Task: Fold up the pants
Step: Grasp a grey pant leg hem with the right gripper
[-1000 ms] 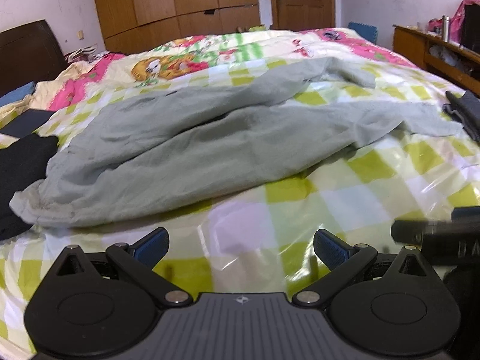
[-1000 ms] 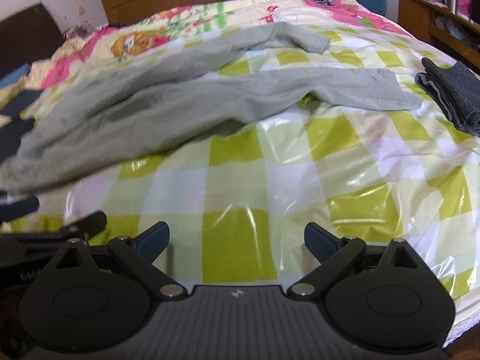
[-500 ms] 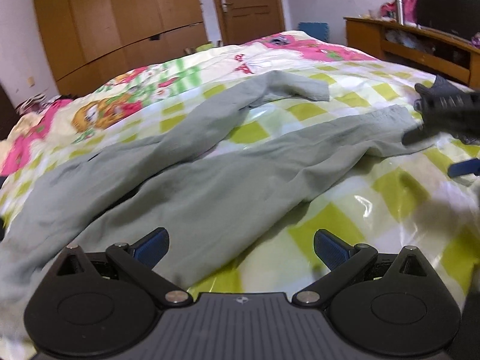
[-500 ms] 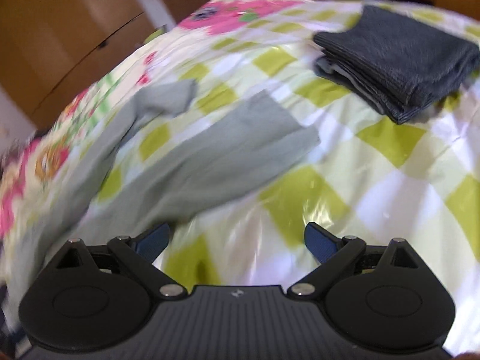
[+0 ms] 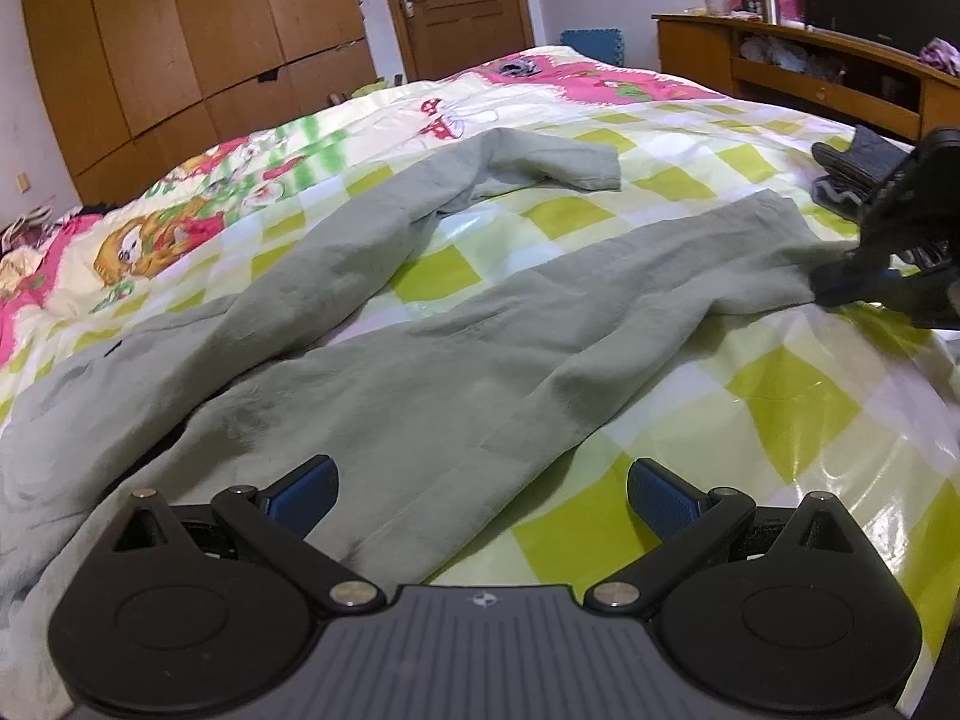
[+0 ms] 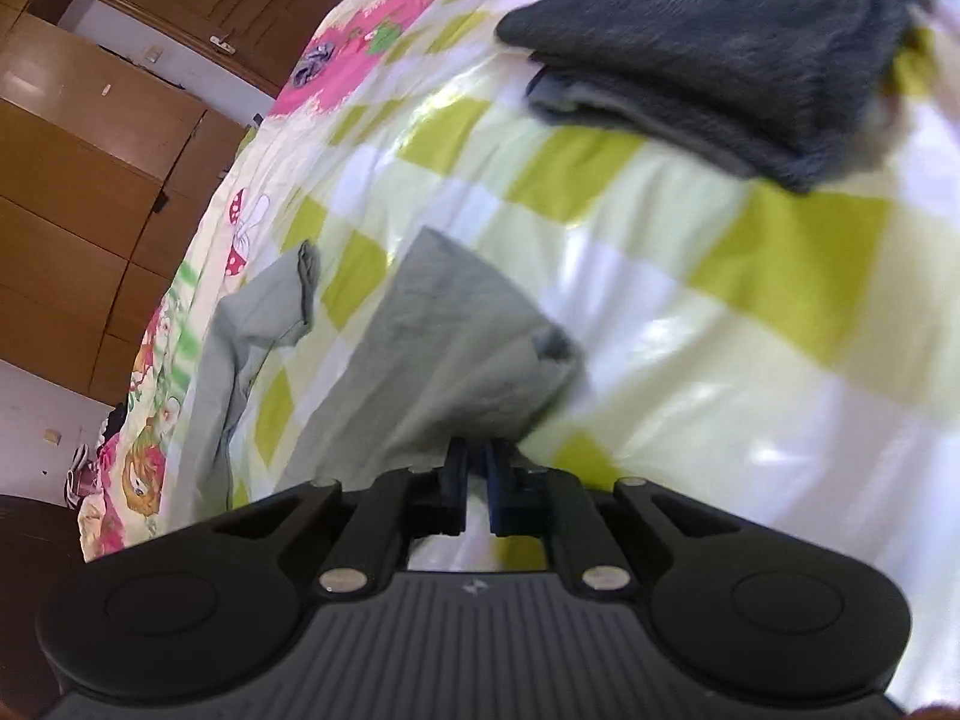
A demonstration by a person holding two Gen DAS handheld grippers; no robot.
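Grey-green pants [image 5: 420,360] lie spread on the checked bed cover, both legs stretching away to the right. My left gripper [image 5: 480,489] is open and empty, low over the near leg's thigh part. My right gripper [image 6: 477,468] is shut on the hem corner of the near leg [image 6: 444,354]; in the left wrist view it shows at the right edge [image 5: 852,282], pinching that hem. The far leg [image 5: 540,165] lies bent, its cuff turned toward the near one.
A folded dark grey garment [image 6: 720,42] lies on the bed just beyond the right gripper. A wooden shelf unit [image 5: 810,78] stands along the right side, and wardrobes [image 5: 180,60] and a door stand behind the bed.
The right gripper has swung right to the near leg's hem and closed on it. The left gripper has moved forward over the pants' upper part and stays open.
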